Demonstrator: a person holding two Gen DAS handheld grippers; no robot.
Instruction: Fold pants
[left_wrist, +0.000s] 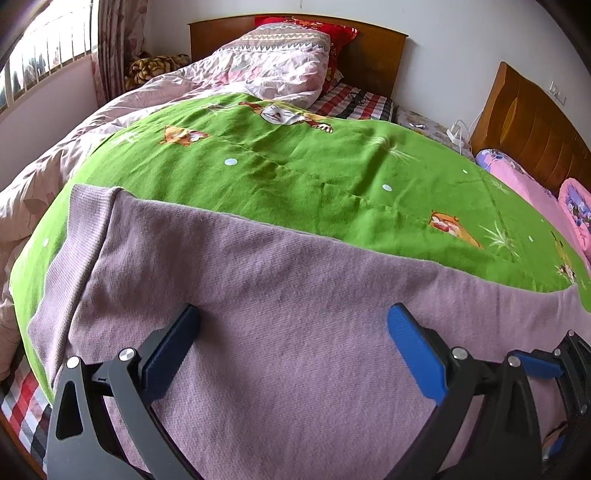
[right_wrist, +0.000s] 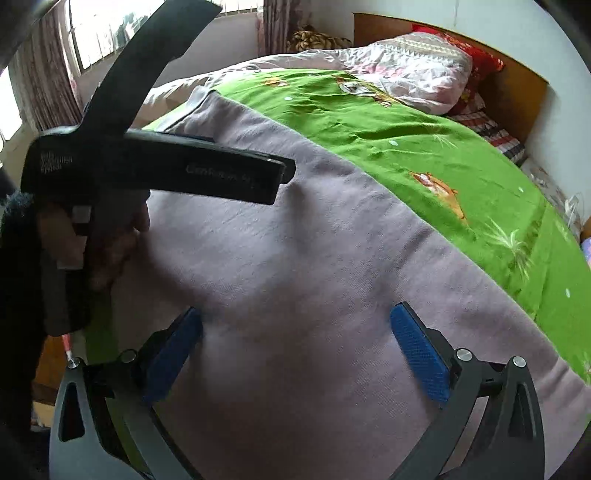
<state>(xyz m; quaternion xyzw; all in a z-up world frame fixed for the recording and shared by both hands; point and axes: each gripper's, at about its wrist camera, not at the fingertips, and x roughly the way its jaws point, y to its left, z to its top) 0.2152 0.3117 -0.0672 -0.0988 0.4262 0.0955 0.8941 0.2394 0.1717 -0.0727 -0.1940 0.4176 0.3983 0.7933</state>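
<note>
Mauve knit pants (left_wrist: 280, 295) lie spread flat across the near part of a green cartoon-print sheet (left_wrist: 295, 173) on the bed. My left gripper (left_wrist: 293, 325) hovers just over the cloth, open, blue pads wide apart and nothing between them. In the right wrist view the same pants (right_wrist: 295, 258) fill the middle, and my right gripper (right_wrist: 295, 325) is open above them as well. The left gripper's black body (right_wrist: 155, 166) and the hand holding it (right_wrist: 110, 240) show at the left of that view. The right gripper's tip (left_wrist: 546, 365) shows at the lower right of the left wrist view.
A crumpled pink quilt (left_wrist: 258, 70) and red pillow (left_wrist: 340, 37) lie at the wooden headboard (left_wrist: 369, 55). A plaid sheet (left_wrist: 354, 105) shows beside them. A second bed with pink bedding (left_wrist: 535, 192) stands at the right. A window (left_wrist: 44, 62) and curtain are at the left.
</note>
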